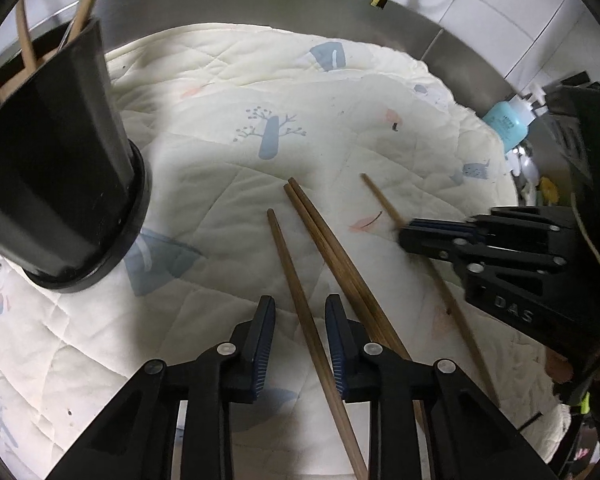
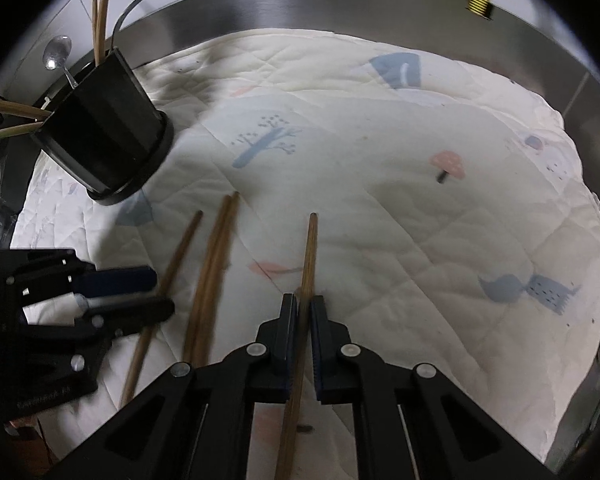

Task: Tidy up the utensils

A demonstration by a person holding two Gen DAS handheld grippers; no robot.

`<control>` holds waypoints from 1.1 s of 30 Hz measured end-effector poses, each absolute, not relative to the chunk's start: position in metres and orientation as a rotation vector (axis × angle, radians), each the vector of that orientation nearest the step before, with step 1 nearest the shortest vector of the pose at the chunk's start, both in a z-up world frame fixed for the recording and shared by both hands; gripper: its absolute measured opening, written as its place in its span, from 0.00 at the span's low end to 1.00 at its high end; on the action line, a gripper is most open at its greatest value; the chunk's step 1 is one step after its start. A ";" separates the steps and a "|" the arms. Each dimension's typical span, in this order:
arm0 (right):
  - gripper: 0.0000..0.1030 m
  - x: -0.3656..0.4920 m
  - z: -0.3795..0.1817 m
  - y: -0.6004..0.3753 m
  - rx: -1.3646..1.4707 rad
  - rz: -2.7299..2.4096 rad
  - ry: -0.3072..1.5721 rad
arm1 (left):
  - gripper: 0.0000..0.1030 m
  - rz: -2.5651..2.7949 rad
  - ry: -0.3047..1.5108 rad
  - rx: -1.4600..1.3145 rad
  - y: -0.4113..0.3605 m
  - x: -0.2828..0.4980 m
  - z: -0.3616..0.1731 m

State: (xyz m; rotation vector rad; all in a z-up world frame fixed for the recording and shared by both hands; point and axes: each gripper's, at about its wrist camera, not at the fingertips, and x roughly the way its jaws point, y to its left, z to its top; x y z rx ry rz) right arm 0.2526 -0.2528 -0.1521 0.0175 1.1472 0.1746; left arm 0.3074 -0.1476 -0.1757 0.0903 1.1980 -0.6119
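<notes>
Right gripper (image 2: pixel 304 312) pinches one chopstick (image 2: pixel 309 256); left gripper (image 1: pixel 300 320) straddles another (image 1: pixel 296 292), jaws apart, on the quilted cloth (image 1: pixel 340 92). Only the right view shows the black holder's (image 2: pixel 108 128) spoon (image 2: pixel 56 54)

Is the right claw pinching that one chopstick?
Touching. The right wrist view shows the right claw with both pads pressed against the chopstick, no gap either side.

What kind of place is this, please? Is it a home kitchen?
Probably a home kitchen counter: a stainless steel rim before a white tiled wall, a black utensil holder with a spoon, and wooden chopsticks on a quilted cloth.
</notes>
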 end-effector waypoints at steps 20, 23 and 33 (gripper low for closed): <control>0.09 0.241 -0.142 -0.262 0.072 0.156 1.115 | 0.08 -0.516 1.150 0.134 -0.161 0.313 -0.173; 0.09 0.234 -0.131 -0.267 0.077 0.153 1.086 | 0.07 -0.532 1.125 0.066 -0.151 0.310 -0.159; 0.09 0.209 -0.078 -0.262 0.064 0.174 0.942 | 0.07 -0.598 0.911 -0.034 -0.113 0.284 -0.078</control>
